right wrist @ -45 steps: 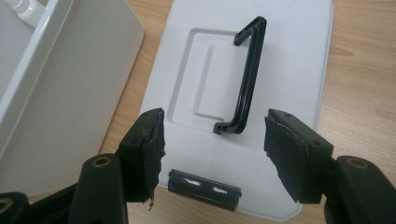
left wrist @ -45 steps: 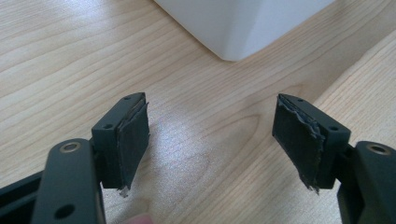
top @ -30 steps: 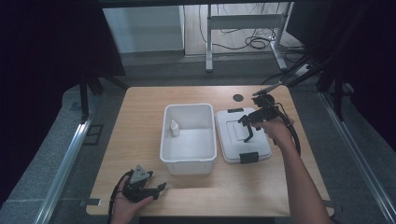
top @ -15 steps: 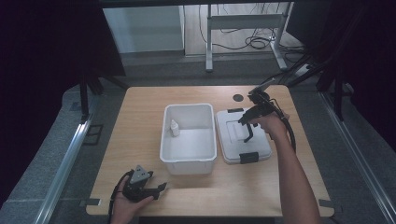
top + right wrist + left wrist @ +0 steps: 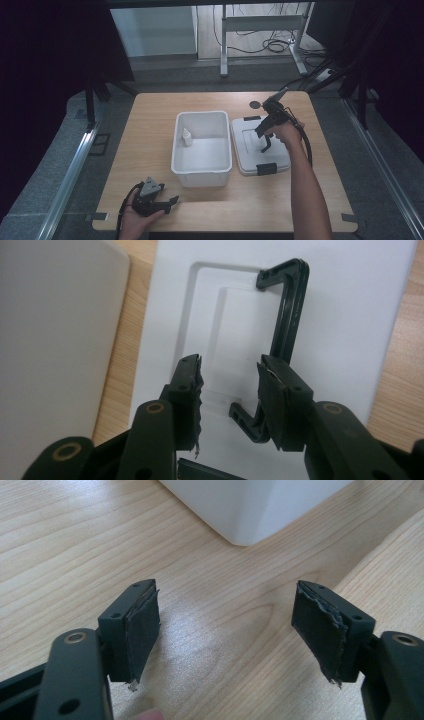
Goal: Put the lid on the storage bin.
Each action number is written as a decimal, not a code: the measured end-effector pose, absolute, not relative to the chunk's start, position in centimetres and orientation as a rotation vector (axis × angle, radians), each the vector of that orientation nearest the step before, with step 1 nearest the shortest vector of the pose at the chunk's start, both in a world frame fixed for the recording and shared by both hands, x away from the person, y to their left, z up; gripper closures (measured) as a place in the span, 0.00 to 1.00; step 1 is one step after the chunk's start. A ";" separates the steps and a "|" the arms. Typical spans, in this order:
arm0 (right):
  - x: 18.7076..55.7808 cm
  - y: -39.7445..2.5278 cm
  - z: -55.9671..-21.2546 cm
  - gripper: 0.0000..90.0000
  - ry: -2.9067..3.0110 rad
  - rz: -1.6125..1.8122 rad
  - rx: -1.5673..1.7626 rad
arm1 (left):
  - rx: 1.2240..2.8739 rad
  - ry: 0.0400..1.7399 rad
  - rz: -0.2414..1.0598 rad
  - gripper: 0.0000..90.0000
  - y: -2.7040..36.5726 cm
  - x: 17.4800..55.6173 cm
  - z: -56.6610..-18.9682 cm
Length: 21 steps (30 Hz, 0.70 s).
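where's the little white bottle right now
In the high view the small white bottle stands inside the open white bin, against its left wall near the far corner. The lid lies on the table right of the bin.

Left gripper (image 5: 172, 202) rests low, jaws wide; right gripper (image 5: 265, 148) points down, jaws parted.

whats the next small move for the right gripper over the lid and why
Probably slide the right gripper sideways so the lid's black handle sits between the jaws, then close. The jaws stand open above the white lid, and the handle lies against the outer side of one jaw, not in the gap.
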State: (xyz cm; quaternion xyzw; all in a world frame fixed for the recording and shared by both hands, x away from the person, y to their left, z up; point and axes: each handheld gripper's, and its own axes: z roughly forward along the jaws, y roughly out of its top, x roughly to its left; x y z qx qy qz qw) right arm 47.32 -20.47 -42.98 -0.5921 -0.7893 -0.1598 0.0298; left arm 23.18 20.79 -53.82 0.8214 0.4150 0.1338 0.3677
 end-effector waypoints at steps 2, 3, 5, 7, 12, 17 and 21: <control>47.4 -20.5 -43.3 0.73 -2.419 -0.483 -1.831 | 2.108 1.064 0.343 0.30 20.8 23.2 -53.8; 47.5 -20.5 -43.4 0.74 -2.418 -0.478 -1.829 | 2.108 1.064 0.342 0.30 20.8 23.2 -53.8; 47.5 -20.5 -43.4 0.75 -2.417 -0.472 -1.825 | 2.107 1.064 0.342 0.30 20.8 23.2 -53.8; 47.6 -20.5 -43.6 0.79 -2.407 -0.456 -1.845 | 2.109 1.063 0.341 0.30 20.8 23.2 -53.8; 47.8 -20.6 -44.0 0.81 -2.403 -0.436 -1.850 | 2.113 1.059 0.340 0.30 20.7 23.1 -53.8; 47.9 -20.7 -44.5 0.92 -2.381 -0.443 -1.855 | 2.114 1.060 0.338 0.30 20.7 23.2 -53.9; 47.9 -20.8 -44.4 0.97 -2.359 -0.475 -1.866 | 2.116 1.060 0.337 0.30 20.7 23.2 -53.9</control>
